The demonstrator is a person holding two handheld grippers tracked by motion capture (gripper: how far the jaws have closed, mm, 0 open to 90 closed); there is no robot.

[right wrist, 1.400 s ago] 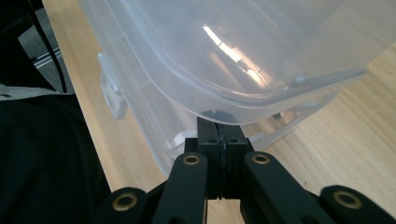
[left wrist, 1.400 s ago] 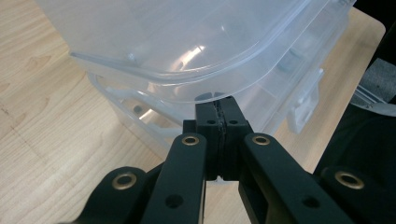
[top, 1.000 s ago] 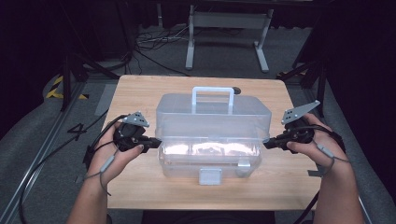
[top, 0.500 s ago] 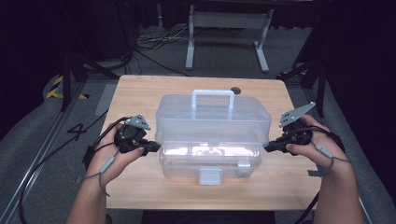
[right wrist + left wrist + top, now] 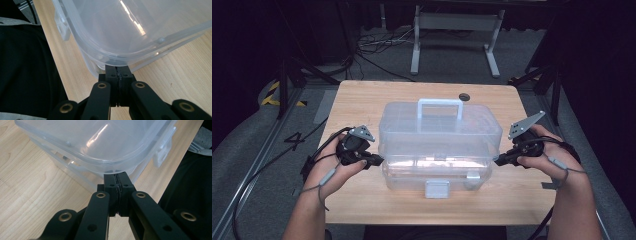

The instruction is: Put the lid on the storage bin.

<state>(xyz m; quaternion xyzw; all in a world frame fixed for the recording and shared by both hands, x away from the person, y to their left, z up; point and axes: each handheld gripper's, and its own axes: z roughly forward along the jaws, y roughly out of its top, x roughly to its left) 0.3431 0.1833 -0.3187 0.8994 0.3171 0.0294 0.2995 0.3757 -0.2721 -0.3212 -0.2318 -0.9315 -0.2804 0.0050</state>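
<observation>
Clear plastic box [image 5: 439, 145] with white handle [image 5: 440, 106] sits mid-table [image 5: 362, 97], front latch [image 5: 437, 188] toward the person. Left gripper [image 5: 377, 160] at the box's left end, jaws fully closed, empty, tips meeting the lid rim [image 5: 110, 168]. Right gripper [image 5: 498, 160] at the box's right end, jaws likewise closed, empty, tips against the rim [image 5: 112, 56].

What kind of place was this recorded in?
Probably a lab or recording studio, not a home: a bare wooden table on grey floor, loose cables, a metal stand and black and yellow floor tape.
</observation>
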